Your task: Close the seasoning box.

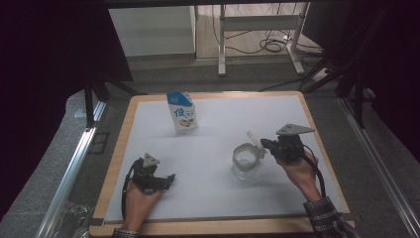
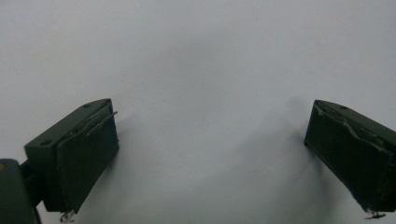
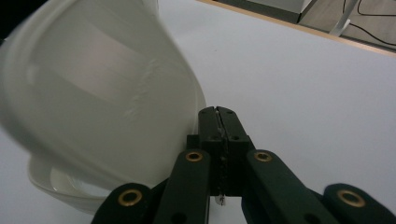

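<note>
At the right half of the table (image 1: pixel 297 106), the right gripper (image 1: pixel 263 144) is clamped on the rim of the translucent cup (image 1: pixel 245 161), which lies directly left of it. The left gripper (image 1: pixel 168 179), jaws wide apart and empty, rests well apart. The milk carton (image 1: pixel 182 112) stands upright beyond both, nearer the left hand's side.

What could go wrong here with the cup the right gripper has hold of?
1. The right gripper pinches the cup only by a thin part at its side, jaws fully closed. Such a narrow hold could slip or let the cup swing.
2. In the right gripper view the cup looks tilted, so anything inside might spill on the white mat.
3. The left gripper rests open on the mat, apart from the cup, so it cannot steady it.
</note>
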`<action>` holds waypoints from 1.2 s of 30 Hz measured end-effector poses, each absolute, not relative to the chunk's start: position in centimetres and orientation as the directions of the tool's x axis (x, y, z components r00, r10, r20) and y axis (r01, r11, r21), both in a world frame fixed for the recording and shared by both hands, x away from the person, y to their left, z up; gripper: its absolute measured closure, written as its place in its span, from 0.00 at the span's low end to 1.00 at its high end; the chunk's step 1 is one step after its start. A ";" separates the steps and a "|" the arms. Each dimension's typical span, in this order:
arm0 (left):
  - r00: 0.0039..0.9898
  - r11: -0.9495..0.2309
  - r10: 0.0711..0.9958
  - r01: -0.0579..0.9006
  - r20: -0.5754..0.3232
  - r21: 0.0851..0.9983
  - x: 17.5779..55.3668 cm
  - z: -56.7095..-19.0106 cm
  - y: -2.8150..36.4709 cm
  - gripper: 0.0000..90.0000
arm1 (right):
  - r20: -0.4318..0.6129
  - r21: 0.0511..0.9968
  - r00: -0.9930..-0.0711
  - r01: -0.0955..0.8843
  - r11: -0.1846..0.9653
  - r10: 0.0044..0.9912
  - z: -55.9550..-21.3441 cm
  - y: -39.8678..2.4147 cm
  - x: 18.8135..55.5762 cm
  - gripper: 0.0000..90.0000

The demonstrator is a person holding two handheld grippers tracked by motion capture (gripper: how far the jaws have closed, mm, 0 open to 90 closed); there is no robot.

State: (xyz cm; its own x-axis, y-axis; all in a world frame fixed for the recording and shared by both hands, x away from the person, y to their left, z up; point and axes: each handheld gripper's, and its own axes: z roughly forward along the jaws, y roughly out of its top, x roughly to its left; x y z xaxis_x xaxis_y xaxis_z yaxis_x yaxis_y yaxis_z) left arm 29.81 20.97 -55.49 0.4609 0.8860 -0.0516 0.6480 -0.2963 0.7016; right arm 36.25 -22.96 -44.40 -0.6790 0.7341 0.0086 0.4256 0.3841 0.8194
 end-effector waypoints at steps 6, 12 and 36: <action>0.462 -0.299 0.885 0.648 -0.049 0.700 29.8 -55.5 21.0 0.03 | 0.040 0.822 -0.675 0.441 0.360 0.737 -45.0 -23.4 36.4 1.00; 0.462 -0.300 0.885 0.648 -0.049 0.700 29.8 -55.5 21.0 0.03 | 0.045 0.824 -0.662 0.448 0.347 0.748 -45.7 -24.0 36.5 1.00; 0.463 -0.287 0.884 0.651 -0.068 0.702 29.9 -55.4 21.2 0.04 | 0.024 0.824 -0.589 0.469 0.318 0.808 -47.3 -27.0 33.9 0.63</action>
State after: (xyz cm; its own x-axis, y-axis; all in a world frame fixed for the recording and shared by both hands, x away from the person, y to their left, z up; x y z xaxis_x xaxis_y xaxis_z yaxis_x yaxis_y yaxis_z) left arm 29.85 21.23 -55.38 0.4633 0.8836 -0.0683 0.6514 -0.2873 0.7022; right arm 33.91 -26.96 -47.29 -0.5886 0.8081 0.0237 0.4693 0.3177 0.8239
